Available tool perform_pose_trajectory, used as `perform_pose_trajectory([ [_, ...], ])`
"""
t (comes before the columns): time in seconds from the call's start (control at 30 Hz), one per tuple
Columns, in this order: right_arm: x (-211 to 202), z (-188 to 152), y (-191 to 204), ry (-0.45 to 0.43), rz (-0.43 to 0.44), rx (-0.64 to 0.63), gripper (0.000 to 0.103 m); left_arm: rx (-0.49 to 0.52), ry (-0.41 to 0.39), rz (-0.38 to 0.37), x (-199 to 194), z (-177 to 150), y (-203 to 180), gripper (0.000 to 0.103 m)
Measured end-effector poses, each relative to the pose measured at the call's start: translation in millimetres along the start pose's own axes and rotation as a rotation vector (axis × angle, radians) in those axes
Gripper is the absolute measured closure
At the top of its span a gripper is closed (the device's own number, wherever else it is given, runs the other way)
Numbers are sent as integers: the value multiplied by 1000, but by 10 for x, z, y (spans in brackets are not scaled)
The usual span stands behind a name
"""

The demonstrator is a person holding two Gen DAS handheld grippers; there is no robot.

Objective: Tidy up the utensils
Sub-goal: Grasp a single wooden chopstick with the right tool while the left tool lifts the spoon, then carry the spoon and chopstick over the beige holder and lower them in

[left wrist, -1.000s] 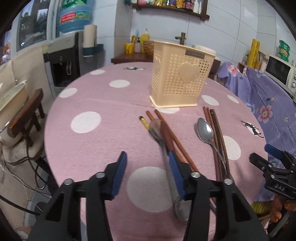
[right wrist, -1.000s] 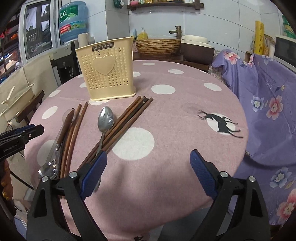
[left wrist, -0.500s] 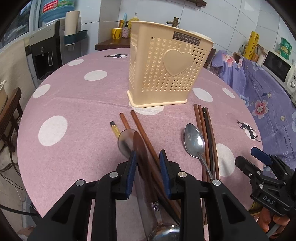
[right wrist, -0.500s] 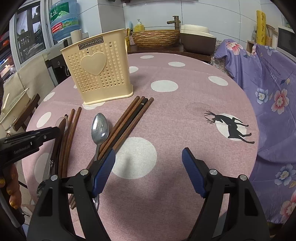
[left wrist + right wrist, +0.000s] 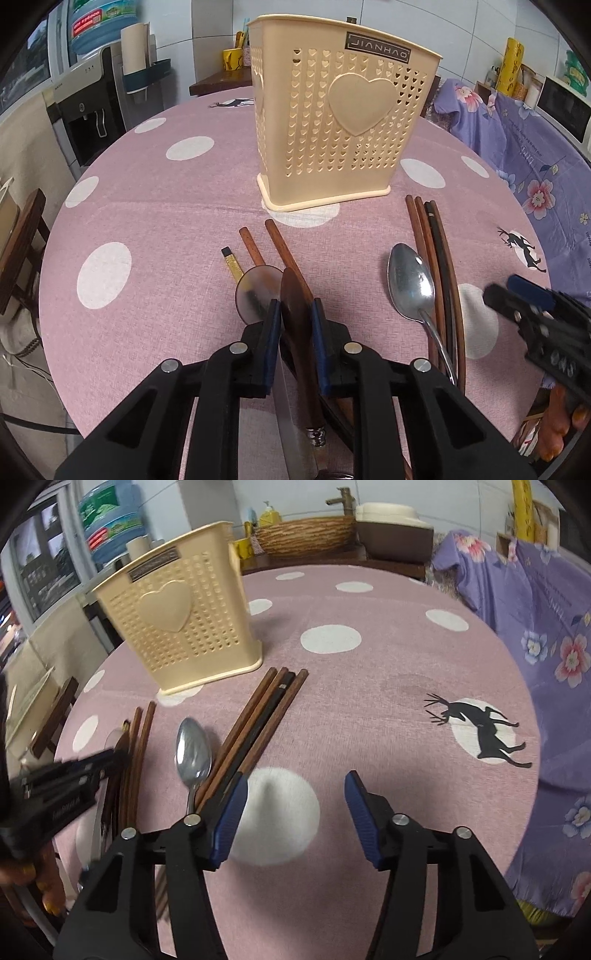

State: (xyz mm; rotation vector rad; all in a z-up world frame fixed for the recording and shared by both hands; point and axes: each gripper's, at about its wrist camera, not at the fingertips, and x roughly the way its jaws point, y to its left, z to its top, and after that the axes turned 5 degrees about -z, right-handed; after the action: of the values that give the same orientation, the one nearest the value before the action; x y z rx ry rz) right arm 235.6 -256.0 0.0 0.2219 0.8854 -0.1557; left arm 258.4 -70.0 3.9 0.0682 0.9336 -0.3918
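Your pink spotted counter (image 5: 155, 206) carries the cream utensil basket (image 5: 332, 122), upright beyond both claws. Your left claw (image 5: 294, 321), wide a second ago, is closing on the brown wooden handle (image 5: 295, 310), pads touching its sides; a lift looks next. Your right claw (image 5: 293, 812), also narrowing, holds nothing; the steel spoon (image 5: 192, 753) and dark chopsticks (image 5: 258, 720) lie just left of it.

A round table (image 5: 155, 206) in a pink, white-dotted cloth fills the room's middle. Left of it stands a water dispenser (image 5: 88, 110); behind it, white tiled walls (image 5: 476, 26) and a wooden counter (image 5: 332, 559); right, a purple floral cover (image 5: 546, 635) and microwave (image 5: 565, 109).
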Motion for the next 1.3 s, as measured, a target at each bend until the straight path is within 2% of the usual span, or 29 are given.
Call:
perform_pose_trajectory([
  [0.13,198,238,14,40,19,61,57,-20,-13,0,-33,5,60,86],
  [0.2,312,348,60,70,-7,69,66,-30,-19,-3,-57,6,95,86],
  [0.33,498,469,114,143,-15,93,74,-42,-30,-8,-95,12,147,86],
  [0.5,579,520,155,159,-58,94,80,-58,-46,-15,-133,18,213,86],
  [0.73,740,695,270,176,-151,58,82,-61,-62,-24,-154,63,197,86],
  [0.8,786,738,316,171,-190,40,91,-61,-70,-27,-169,84,202,86],
  [0.9,834,780,326,160,-215,35,95,-68,-87,-31,-202,109,225,86],
  [1.0,838,789,290,156,-201,47,95,-72,-107,-33,-247,128,251,86],
  [1.13,810,800,198,139,-142,83,95,-76,-136,-39,-313,160,255,87],
  [1.3,601,861,113,54,-93,106,95,-81,-175,-49,-405,213,242,87],
])
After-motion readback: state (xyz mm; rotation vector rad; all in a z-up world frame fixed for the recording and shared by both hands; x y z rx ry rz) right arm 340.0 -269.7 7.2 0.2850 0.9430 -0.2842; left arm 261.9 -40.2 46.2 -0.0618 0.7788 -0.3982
